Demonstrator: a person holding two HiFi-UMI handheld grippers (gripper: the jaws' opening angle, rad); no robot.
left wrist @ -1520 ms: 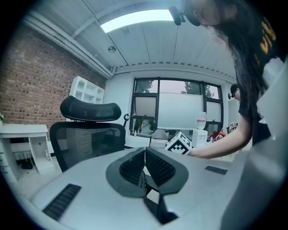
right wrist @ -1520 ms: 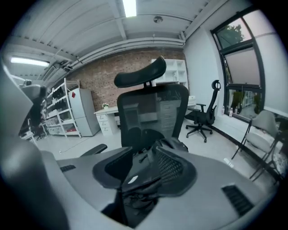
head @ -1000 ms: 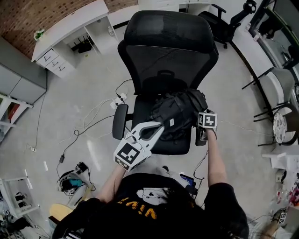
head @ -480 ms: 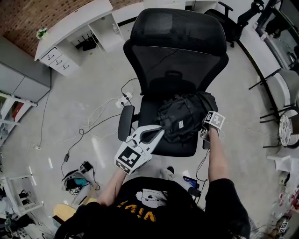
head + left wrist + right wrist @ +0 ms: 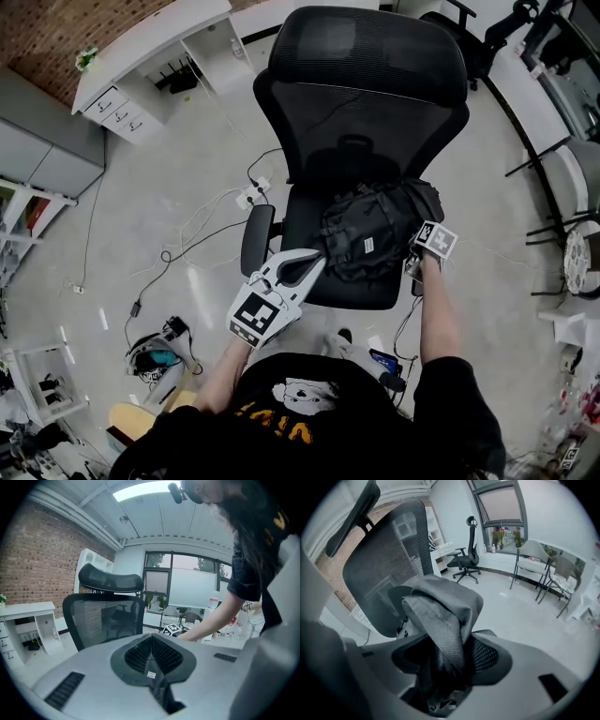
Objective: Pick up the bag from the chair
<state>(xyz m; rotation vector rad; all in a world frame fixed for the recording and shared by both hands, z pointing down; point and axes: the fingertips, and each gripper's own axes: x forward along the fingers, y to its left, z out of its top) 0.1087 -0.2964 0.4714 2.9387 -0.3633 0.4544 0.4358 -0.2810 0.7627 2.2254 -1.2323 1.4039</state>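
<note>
A black bag (image 5: 373, 232) lies on the seat of a black mesh office chair (image 5: 361, 103), toward the seat's right side. My left gripper (image 5: 319, 258) reaches the bag's left edge; its jaws are shut, and a thin dark strip with a small white tag (image 5: 149, 674) is pinched between the left gripper (image 5: 151, 656) jaws. My right gripper sits at the bag's right edge, its jaw tips hidden behind the bag and only its marker cube (image 5: 437, 238) showing. In the right gripper view the right gripper (image 5: 449, 663) is shut on a fold of the bag's dark fabric (image 5: 440, 606).
The chair's armrest (image 5: 255, 242) stands just left of my left gripper. A white desk with drawers (image 5: 141, 52) is at the far left. Cables and a power strip (image 5: 249, 194) lie on the floor. Other chairs (image 5: 487, 23) stand at the right, and clutter (image 5: 155, 354) lies lower left.
The head view has drifted, so chair and bag sit slightly higher and further right. Both grippers keep the same places at the bag's two edges.
</note>
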